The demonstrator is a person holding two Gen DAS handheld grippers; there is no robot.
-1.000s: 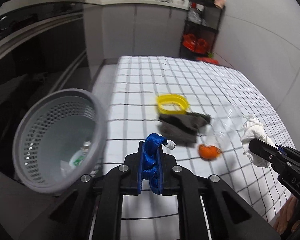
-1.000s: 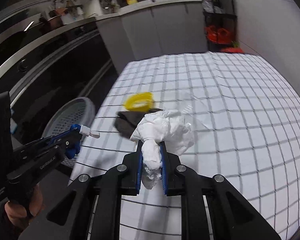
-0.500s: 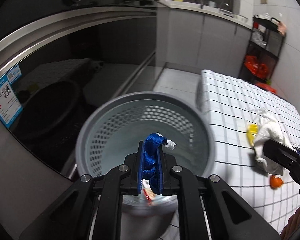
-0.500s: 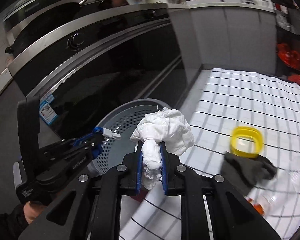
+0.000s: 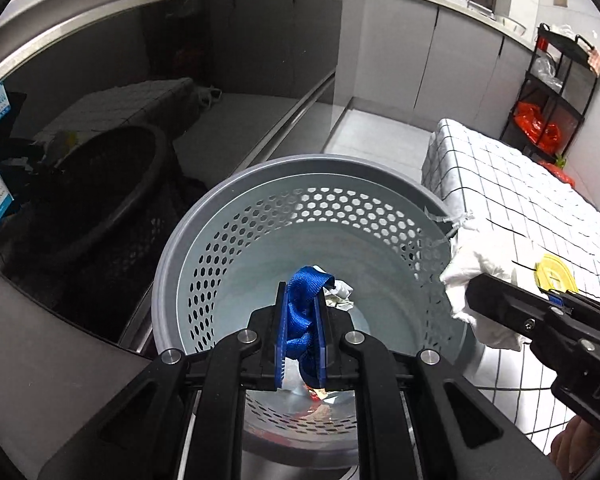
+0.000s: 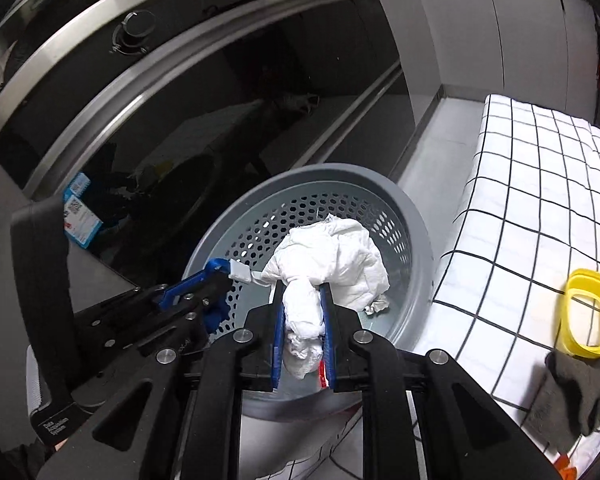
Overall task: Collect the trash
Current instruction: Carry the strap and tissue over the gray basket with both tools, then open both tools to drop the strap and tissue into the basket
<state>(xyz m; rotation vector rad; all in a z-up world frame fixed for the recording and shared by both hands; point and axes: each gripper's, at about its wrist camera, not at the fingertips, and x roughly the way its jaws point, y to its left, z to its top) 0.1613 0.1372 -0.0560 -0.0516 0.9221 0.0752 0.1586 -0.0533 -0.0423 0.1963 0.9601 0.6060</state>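
Note:
My left gripper [image 5: 300, 320] is shut on a blue fabric strap [image 5: 302, 308] and holds it over the opening of the grey perforated basket [image 5: 236, 224]. My right gripper [image 6: 303, 320] is shut on a crumpled white tissue [image 6: 332, 256], also above the basket [image 6: 416, 248]. In the left wrist view the tissue [image 5: 476, 276] hangs at the basket's right rim. In the right wrist view the left gripper [image 6: 220, 276] sits to the left with the blue strap [image 6: 216, 268]. Crumpled scraps [image 5: 340, 296] lie at the basket's bottom.
The checkered table [image 6: 540, 184] stands right of the basket, with a yellow ring lid [image 6: 590, 312] and a dark cloth [image 6: 580, 392] on it. A dark glass oven front [image 5: 140, 100] is behind the basket. A black shelf rack [image 5: 556, 92] stands at the far right.
Both grippers swung left from the table to above the basket, carrying the strap and the tissue. Both stay shut on their loads.

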